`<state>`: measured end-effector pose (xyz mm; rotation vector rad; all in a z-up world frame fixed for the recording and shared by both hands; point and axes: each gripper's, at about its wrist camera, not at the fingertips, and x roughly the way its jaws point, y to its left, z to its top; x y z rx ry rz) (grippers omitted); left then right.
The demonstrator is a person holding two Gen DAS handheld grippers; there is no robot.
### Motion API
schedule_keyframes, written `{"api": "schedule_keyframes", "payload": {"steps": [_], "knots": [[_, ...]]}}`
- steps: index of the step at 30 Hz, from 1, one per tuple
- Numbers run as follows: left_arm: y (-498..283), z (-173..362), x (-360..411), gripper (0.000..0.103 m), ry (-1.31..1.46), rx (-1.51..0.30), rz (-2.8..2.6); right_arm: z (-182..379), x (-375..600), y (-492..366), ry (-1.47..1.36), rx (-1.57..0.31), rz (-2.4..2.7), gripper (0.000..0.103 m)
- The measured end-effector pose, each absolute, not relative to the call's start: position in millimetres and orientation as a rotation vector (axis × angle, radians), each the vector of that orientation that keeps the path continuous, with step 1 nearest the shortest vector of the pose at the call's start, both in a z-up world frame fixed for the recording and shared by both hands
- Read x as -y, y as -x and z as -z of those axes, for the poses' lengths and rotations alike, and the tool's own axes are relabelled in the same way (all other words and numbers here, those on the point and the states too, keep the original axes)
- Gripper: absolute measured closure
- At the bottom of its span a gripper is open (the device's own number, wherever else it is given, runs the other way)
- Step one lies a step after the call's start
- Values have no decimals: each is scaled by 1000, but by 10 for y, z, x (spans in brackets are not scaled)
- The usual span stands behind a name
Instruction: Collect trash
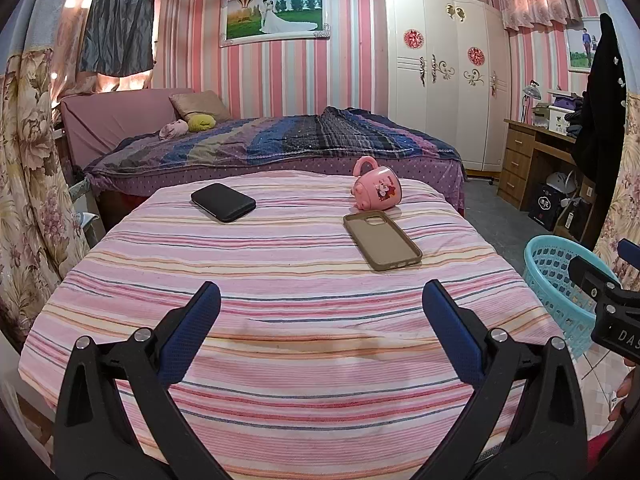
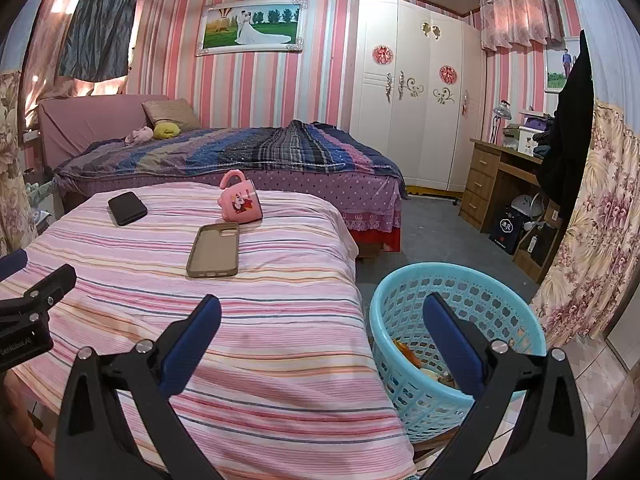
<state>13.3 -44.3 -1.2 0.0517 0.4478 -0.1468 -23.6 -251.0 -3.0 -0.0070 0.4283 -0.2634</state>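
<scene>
Bedside basket (image 2: 456, 320) under right fingers (image 2: 450, 344), trash (image 2: 416, 356) probably inside

On the striped table cover (image 1: 280, 280), a wallet (image 1: 223, 202) lies far left, a tipped mug (image 1: 376, 189) far right, a phone case (image 1: 382, 240) just near of the mug. Basket (image 2: 456, 344) stands on the floor right of the table, scraps (image 2: 420, 364) in it. Bed (image 1: 276, 148) behind; wardrobe (image 1: 444, 72) far right.

1. The letters "DAS" stand in pale print on the black body of the right gripper (image 1: 618, 334), cut off at the picture's edge.
2. Print on the left gripper (image 2: 24, 346) is too blurred to read.
</scene>
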Motion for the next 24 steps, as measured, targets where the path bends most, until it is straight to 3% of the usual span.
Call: {"api": "schedule_keyframes", "payload": {"steps": [24], "knots": [[-145, 0, 422, 5, -45, -443, 143, 19, 2518, 235, 20, -432, 270, 4]]}}
